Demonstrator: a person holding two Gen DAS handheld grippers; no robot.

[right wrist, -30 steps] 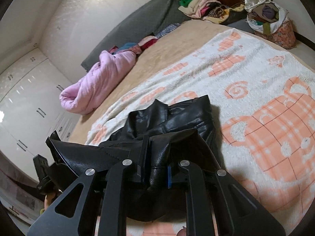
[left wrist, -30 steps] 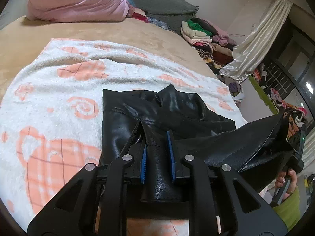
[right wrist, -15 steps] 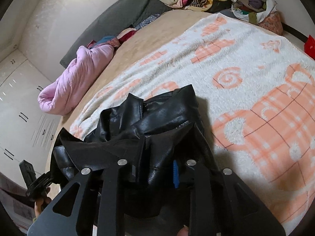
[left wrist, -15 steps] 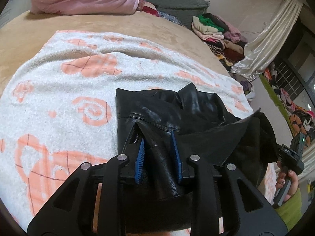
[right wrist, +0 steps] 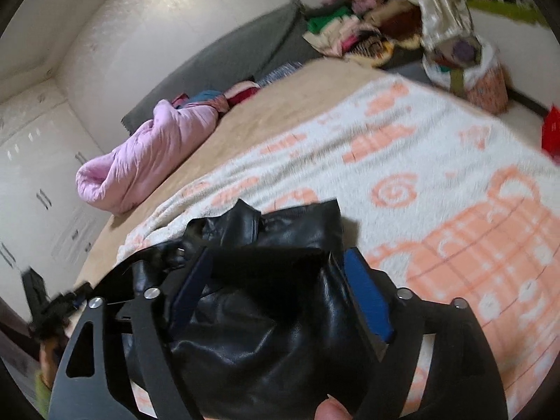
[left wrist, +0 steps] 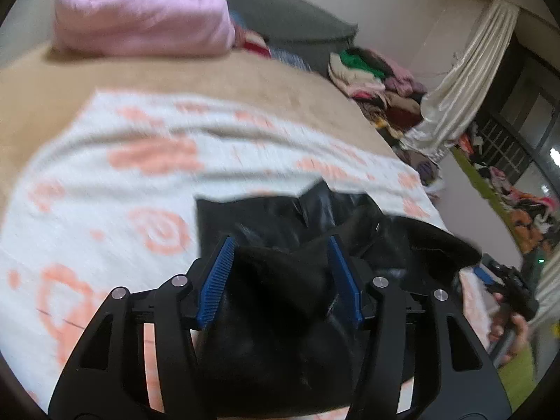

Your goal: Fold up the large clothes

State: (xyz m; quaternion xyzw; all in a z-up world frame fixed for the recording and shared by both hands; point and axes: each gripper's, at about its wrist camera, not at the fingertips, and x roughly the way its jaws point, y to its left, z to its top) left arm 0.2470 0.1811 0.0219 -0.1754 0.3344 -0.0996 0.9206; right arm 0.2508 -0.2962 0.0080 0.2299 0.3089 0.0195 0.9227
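A black leather jacket lies bunched on a white and orange patterned blanket on the bed. My left gripper is open, its blue pads spread wide on either side of a black fold that sits loose between them. My right gripper is open too, with jacket leather heaped between its spread fingers. The right gripper and the hand holding it show at the right edge of the left wrist view. The frames are motion-blurred.
A rolled pink quilt lies at the head of the bed by a grey headboard cushion. A pile of mixed clothes sits past the far corner. A full laundry bag stands on the floor beside the bed.
Both grippers have opened and let go of the jacket fold they were holding. The raised jacket edge has dropped onto the rest of the jacket.
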